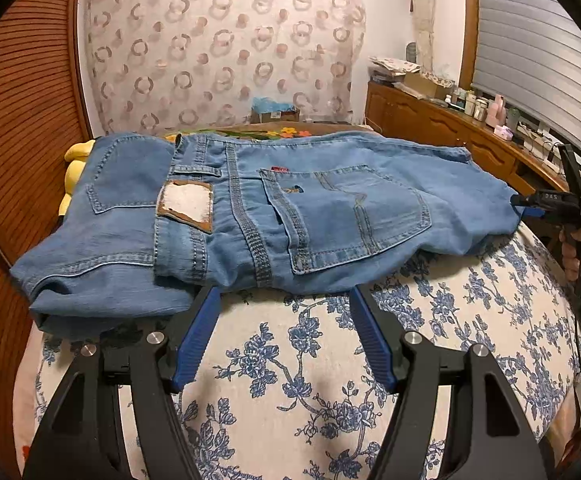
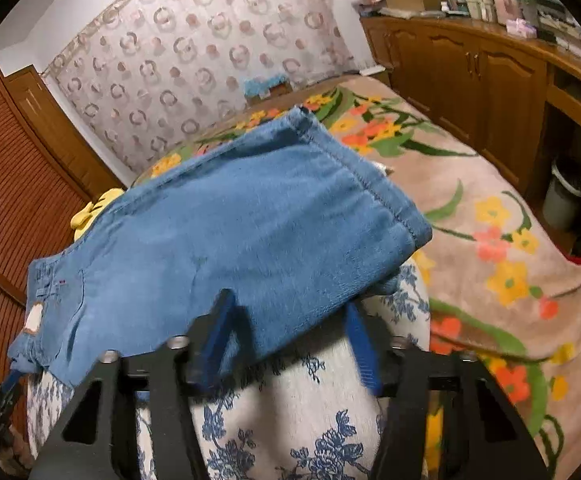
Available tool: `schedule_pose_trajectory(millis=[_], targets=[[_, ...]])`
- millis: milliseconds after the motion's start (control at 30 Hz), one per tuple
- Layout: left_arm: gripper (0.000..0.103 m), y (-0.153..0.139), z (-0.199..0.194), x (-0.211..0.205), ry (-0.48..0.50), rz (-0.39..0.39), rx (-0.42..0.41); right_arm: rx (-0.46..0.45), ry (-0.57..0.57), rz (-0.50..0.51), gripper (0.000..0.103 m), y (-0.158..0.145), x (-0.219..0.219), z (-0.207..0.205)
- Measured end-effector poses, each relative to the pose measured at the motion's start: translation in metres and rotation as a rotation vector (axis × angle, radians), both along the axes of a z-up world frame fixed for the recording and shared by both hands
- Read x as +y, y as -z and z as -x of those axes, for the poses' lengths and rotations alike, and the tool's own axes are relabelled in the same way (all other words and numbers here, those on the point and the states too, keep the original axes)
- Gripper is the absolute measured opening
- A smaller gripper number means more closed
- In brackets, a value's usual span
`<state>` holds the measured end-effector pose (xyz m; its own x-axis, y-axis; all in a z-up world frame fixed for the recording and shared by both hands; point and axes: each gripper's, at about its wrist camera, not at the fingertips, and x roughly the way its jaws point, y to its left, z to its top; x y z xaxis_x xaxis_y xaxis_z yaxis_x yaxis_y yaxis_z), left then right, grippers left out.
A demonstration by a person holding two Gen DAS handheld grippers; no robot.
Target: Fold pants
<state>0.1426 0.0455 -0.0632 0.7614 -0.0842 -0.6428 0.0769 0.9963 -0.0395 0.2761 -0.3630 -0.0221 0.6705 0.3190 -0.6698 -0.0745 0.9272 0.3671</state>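
Note:
Light-blue jeans [image 1: 290, 208] lie folded on a blue-flowered white cushion [image 1: 290, 380], back pockets and leather patch facing up. My left gripper [image 1: 283, 296] is open, its blue fingertips [image 1: 206, 308] just at the near edge of the waistband side, with nothing between them. In the right wrist view the leg-hem end of the jeans [image 2: 250, 232] hangs over the cushion [image 2: 282, 420]. My right gripper [image 2: 288, 308] straddles the near edge of that denim with its jaws apart; the pads do not pinch it. The right gripper [image 1: 526, 206] also shows at the jeans' right end, held by a hand [image 1: 574, 248].
The cushion sits on a bed with a flowered blanket [image 2: 490, 220]. A wooden slatted door [image 1: 18, 120] stands left, a wooden cabinet [image 2: 470, 72] with cluttered items on top right. A yellow soft toy [image 1: 75, 172] lies behind the jeans. A bin [image 2: 566, 196] stands by the cabinet.

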Motion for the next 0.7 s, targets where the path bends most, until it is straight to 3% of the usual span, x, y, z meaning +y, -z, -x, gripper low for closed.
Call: schedule_pose_trajectory(millis=[167,533,567,700], targets=[[0.068,-0.004,-0.001,0.011,-0.019,-0.021,-0.010,-0.002,-0.014,0.123,0.028,0.013,0.018,0.002],[0.068,-0.003,-0.025,0.063,-0.097,-0.009,0.025,-0.017,-0.018,0.179,0.028,0.026,0.029,0.004],[0.065,-0.003,-0.028,0.065,-0.094,0.002,0.028,-0.016,-0.018,0.180,0.028,0.012,0.030,0.008],[0.052,0.003,-0.047,0.069,-0.064,0.060,0.062,-0.016,-0.019,0.176,0.028,0.008,0.030,0.011]])
